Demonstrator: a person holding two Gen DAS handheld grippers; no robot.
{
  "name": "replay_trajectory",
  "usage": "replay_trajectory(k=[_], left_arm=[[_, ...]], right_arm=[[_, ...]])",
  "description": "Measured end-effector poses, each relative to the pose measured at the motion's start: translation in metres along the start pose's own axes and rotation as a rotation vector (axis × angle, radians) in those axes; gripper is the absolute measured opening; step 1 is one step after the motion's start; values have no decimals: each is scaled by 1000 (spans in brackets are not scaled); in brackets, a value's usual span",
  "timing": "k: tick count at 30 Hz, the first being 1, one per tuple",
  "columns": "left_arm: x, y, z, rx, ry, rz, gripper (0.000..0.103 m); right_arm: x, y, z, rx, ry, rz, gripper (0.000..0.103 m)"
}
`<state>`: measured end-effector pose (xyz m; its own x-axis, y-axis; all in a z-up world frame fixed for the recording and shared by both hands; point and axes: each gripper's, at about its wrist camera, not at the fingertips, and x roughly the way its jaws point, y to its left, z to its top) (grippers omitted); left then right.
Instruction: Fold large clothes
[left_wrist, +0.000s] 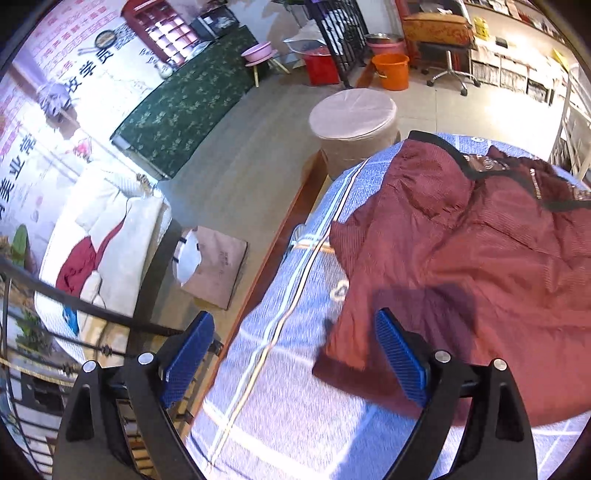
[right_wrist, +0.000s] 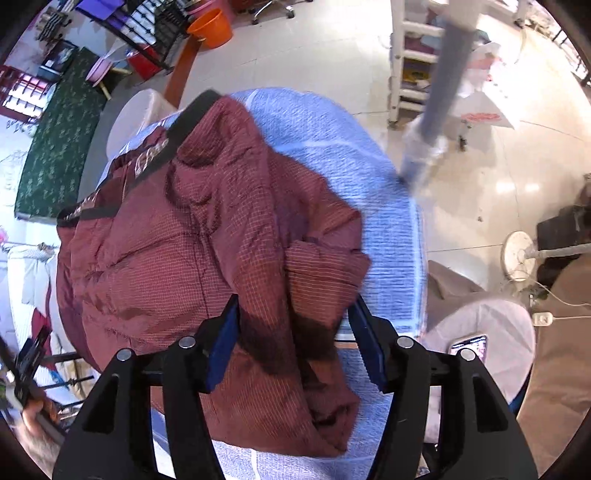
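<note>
A maroon quilted jacket (left_wrist: 461, 251) with black collar trim lies bunched on a table covered in a blue patterned sheet (left_wrist: 295, 406). My left gripper (left_wrist: 293, 321) stands wide open above the sheet, near the table's left edge. Its right finger hangs over the jacket's near left corner, and nothing is between the pads. In the right wrist view the jacket (right_wrist: 207, 240) fills the middle of the sheet (right_wrist: 369, 177). My right gripper (right_wrist: 293, 306) hovers open over the jacket's near fold. The finger shadows fall on the cloth, and the pads do not press it.
A round beige stool (left_wrist: 352, 114) stands beyond the table, with an orange bucket (left_wrist: 393, 70) and a green patterned bench (left_wrist: 184, 99) further off. A brown paper bag (left_wrist: 218, 266) lies on the floor at left. A phone (right_wrist: 469, 345) rests on a pale cushioned seat, beside a fan base (right_wrist: 517, 254).
</note>
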<state>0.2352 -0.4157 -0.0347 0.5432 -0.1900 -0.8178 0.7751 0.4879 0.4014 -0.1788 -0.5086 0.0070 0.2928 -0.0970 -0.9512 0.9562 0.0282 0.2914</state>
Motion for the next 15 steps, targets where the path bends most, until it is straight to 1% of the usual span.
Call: replay_trajectory(k=[2,5,7,8,9,10,13,15], left_arm=[[-10,5,-11,-22,1,-11,87],[-23,5,-35,-75,39,-43,87],[-30,3,-58,-130,68,-73,87],[-35,0,-72,-151,75,-84,87],[-38,-3,-84,-168,84,-91,87],[-40,-7,-96,-181,99,-99,88],[-53,-25,-127,-206,147,-159,88],[-65,-35,-145,-238,167,-229,88]], right_arm=[[-7,3,-2,-29,-12,-17,59],[-14,4,-6,-70,-8,-47,60],[-16,0,-8,-68,4,-49,60],[-16,-4,-11,-68,21,-54,62],[-16,-6,-13,-74,33,-69,74],[-18,-8,-17,-85,42,-80,77],[-24,-6,-31,-154,52,-94,77],[-27,1,-39,-209,55,-110,79]])
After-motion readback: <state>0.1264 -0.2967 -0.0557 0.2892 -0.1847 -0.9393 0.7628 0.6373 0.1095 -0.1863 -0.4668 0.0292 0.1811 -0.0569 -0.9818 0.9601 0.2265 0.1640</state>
